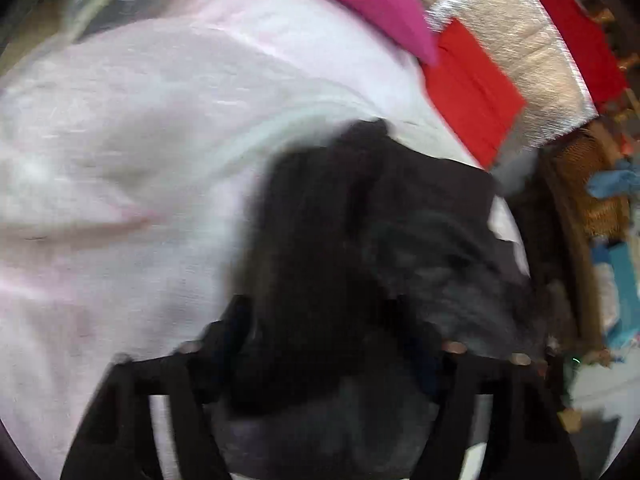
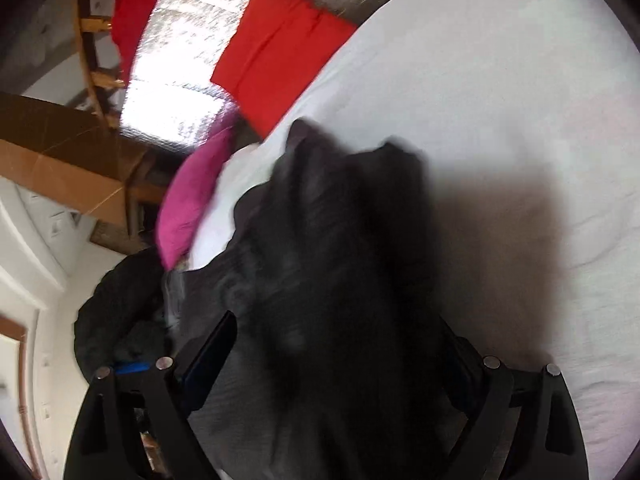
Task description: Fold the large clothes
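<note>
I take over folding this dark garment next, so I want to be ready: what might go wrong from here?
1. The dark garment is bunched between both grippers, left gripper and right gripper, so a fold may trap creases.
2. The pink cloth lies right beside it and could get dragged along.
3. Both views are blurred; whether either grip holds is unclear.

The left gripper [image 1: 324,340] points steeply downward, its two black fingers [image 1: 236,320] spread partway, with dark cloth [image 1: 360,220] bunched between them; blur hides whether the pads press on it. The right gripper [image 2: 336,344] tilts down less steeply, its fingers [image 2: 216,340] spread wide at either side of the same dark cloth, which fills the gap between them. No hand or sleeve shows in either view.
</note>
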Available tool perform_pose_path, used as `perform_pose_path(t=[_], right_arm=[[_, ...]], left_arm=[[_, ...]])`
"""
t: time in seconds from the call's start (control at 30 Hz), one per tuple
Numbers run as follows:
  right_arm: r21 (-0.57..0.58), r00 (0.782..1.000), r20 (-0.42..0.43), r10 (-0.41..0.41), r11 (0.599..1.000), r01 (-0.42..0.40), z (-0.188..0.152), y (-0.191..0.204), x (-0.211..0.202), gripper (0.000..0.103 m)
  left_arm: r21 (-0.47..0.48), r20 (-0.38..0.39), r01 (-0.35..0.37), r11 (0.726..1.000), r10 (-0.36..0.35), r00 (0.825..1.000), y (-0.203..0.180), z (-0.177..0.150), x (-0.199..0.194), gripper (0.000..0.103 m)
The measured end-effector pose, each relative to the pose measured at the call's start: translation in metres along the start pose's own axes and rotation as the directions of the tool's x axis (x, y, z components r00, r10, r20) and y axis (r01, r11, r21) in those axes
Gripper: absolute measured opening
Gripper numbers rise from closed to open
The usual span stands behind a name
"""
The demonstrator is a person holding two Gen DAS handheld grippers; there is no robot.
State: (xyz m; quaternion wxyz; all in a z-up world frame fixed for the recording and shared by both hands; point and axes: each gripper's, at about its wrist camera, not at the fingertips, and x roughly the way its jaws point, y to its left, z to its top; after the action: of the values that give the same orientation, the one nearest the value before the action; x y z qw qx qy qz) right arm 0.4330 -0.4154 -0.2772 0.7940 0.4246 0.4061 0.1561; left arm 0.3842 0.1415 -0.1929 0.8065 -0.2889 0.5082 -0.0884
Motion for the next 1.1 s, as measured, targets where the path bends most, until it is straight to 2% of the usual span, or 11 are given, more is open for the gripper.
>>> perform_pose_path(t=[0.07, 0.1, 0.17, 0.23, 0.37, 0.47, 0.7, 0.9, 1.0, 1.07, 1.1], right_arm=[[-0.023, 1.000, 0.008, -0.019, 1.000, 0.019, -0.002, 0.009, 0.006, 0.089], [-0.025, 1.000, 0.016, -0.022, 0.999, 0.022, -0.004, 0.013, 0.007, 0.085], [-0.060, 0.996, 0.033, -0.083, 0.995, 0.085, -0.006, 0.022, 0.010, 0.069], [-0.095, 0.985, 0.052, -0.162, 0.981, 0.167, -0.009, 0.022, 0.014, 0.059], [-0.127, 0.977, 0.086, -0.196, 0.970, 0.206, -0.015, 0.031, 0.015, 0.051], [-0.123, 0.983, 0.078, -0.168, 0.977, 0.177, -0.019, 0.037, 0.011, 0.041], [-0.086, 0.995, 0.027, -0.097, 0.991, 0.099, -0.024, 0.043, 0.009, 0.036], [-0.100, 0.997, -0.036, -0.069, 0.993, 0.066, -0.042, 0.053, -0.003, 0.035], [-0.144, 0.994, -0.070, -0.084, 0.987, 0.073, -0.059, 0.063, -0.018, 0.035], [-0.150, 0.991, -0.091, -0.098, 0.985, 0.084, -0.067, 0.062, -0.026, 0.035], [-0.144, 0.988, -0.105, -0.111, 0.985, 0.096, -0.069, 0.058, -0.027, 0.038]], left_arm=[[0.026, 0.025, -0.021, 0.999, 0.020, 0.999, -0.009, -0.001, 0.004, 0.049], [0.050, 0.036, -0.038, 0.998, 0.037, 0.999, -0.014, -0.001, 0.005, 0.041], [0.062, 0.062, -0.057, 0.996, 0.053, 0.997, -0.020, -0.003, 0.004, 0.036], [0.079, 0.078, -0.079, 0.994, 0.073, 0.994, -0.026, -0.003, 0.009, 0.033], [0.095, 0.092, -0.101, 0.990, 0.093, 0.991, -0.036, -0.008, 0.012, 0.026], [0.123, 0.094, -0.099, 0.987, 0.088, 0.992, -0.044, -0.014, 0.007, 0.023], [0.073, 0.038, -0.009, 0.997, 0.006, 0.999, -0.035, -0.025, -0.004, 0.020], [0.110, -0.002, -0.020, 0.994, 0.020, 1.000, -0.033, -0.045, -0.026, 0.020], [0.116, -0.044, -0.007, 0.993, 0.012, 0.999, -0.023, -0.061, -0.043, 0.021], [0.109, -0.081, -0.019, 0.994, 0.027, 0.996, -0.015, -0.063, -0.041, 0.027], [0.113, -0.105, -0.033, 0.993, 0.045, 0.993, -0.012, -0.061, -0.038, 0.036]])
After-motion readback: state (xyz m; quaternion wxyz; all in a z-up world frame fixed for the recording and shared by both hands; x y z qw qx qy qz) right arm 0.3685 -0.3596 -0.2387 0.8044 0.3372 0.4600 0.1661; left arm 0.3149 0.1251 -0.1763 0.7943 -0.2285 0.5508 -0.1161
